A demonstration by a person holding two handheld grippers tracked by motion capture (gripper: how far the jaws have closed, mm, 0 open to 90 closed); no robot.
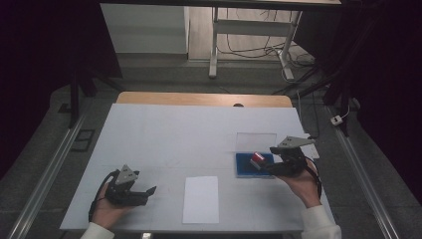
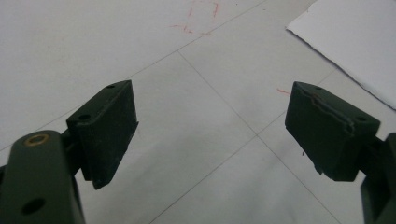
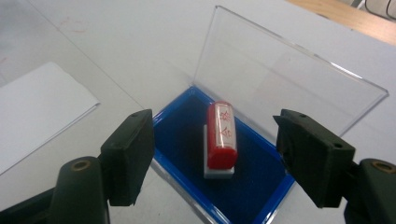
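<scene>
while the right gripper [image 3: 212,156] hangs unclenched over the red stamp [image 3: 221,136] in its blue case [image 3: 187,135], left gripper [image 2: 210,135] released nr white paper [image 1: 201,199].

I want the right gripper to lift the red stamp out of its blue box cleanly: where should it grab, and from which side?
Grip the red stamp across its two long sides, coming from above at the box's open front. It lies flat in the blue box, whose clear lid stands upright behind, blocking that side. The right gripper already straddles it, open.

The blue tray's [image 3: 261,186] near corner is cut off below.
</scene>
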